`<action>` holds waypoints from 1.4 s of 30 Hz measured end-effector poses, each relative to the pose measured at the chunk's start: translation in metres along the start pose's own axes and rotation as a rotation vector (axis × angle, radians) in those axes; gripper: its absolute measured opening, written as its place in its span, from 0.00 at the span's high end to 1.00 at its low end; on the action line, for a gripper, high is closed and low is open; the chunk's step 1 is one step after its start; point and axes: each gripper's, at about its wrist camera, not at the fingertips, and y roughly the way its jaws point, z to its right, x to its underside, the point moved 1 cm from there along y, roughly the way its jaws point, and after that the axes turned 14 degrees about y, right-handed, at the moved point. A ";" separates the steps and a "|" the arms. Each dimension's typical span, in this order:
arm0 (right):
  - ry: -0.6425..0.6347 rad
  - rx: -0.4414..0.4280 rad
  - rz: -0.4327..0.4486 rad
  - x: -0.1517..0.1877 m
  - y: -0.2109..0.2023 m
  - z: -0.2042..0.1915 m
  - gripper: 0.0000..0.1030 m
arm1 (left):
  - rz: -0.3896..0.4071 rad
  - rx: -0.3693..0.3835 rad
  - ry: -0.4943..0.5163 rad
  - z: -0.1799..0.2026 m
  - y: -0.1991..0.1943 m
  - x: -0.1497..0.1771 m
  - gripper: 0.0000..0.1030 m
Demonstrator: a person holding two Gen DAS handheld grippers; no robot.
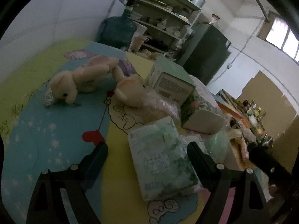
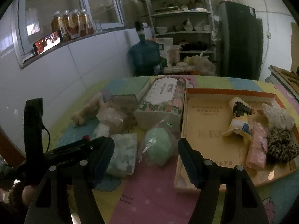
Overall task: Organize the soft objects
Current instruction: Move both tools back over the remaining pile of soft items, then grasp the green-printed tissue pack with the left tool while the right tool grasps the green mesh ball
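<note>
My left gripper (image 1: 147,155) is open and empty, its jaws on either side of a green-patterned tissue pack (image 1: 160,156) on the colourful table mat. Two cream plush rabbits (image 1: 74,82) (image 1: 130,91) lie further back, the second partly in clear plastic. My right gripper (image 2: 146,149) is open and empty, just in front of a green soft ball in a plastic bag (image 2: 158,145). The tissue pack (image 2: 123,153) lies left of the ball. A cardboard tray (image 2: 205,130) at the right holds a yellow packet, a pink pack (image 2: 257,147), a white fluffy item and a leopard-print item (image 2: 282,145).
A floral tissue box (image 2: 162,100) and a pale green carton (image 1: 172,80) stand mid-table. Behind the table are a blue water jug (image 2: 145,54), shelves (image 2: 181,18) and a dark fridge (image 2: 241,41). A wall with a ledge of jars runs along the left.
</note>
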 end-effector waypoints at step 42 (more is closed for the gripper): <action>0.032 0.045 -0.094 -0.008 0.046 0.005 0.41 | 0.192 -0.091 0.177 0.011 -0.047 -0.019 0.51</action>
